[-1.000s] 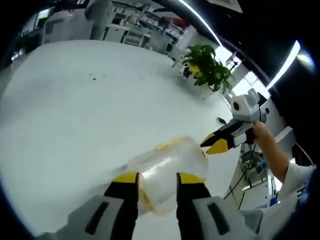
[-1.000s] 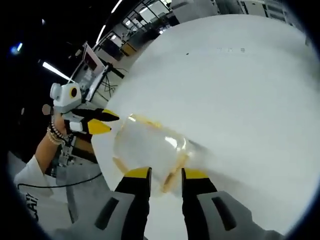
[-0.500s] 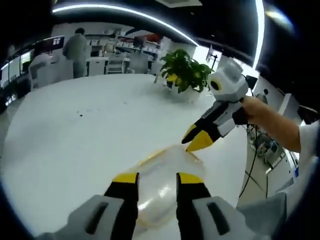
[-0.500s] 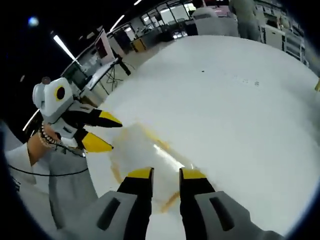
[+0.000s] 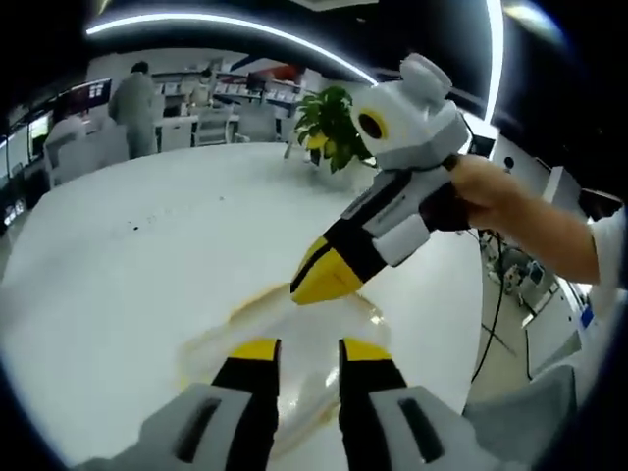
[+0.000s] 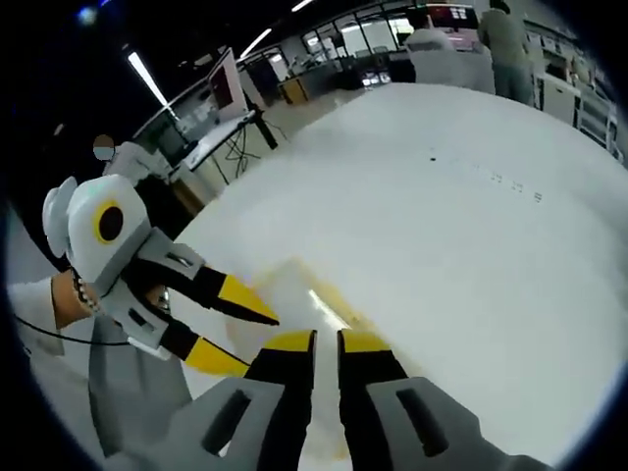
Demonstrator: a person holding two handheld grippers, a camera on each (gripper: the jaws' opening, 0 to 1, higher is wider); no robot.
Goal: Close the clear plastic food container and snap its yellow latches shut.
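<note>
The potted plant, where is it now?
In the left gripper view, the potted plant stands at the far edge of the white table, just behind the right gripper.

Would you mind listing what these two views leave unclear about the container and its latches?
- Left gripper view: the clear plastic food container is blurred; the left gripper and right gripper cover it, so the latch state is unclear.
- Right gripper view: the right gripper hides the container's near edge; lid seating is unreadable.

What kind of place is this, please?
Probably an open office or lab: desks with a monitor at the back, long ceiling lights, a potted plant and a big white table.
</note>
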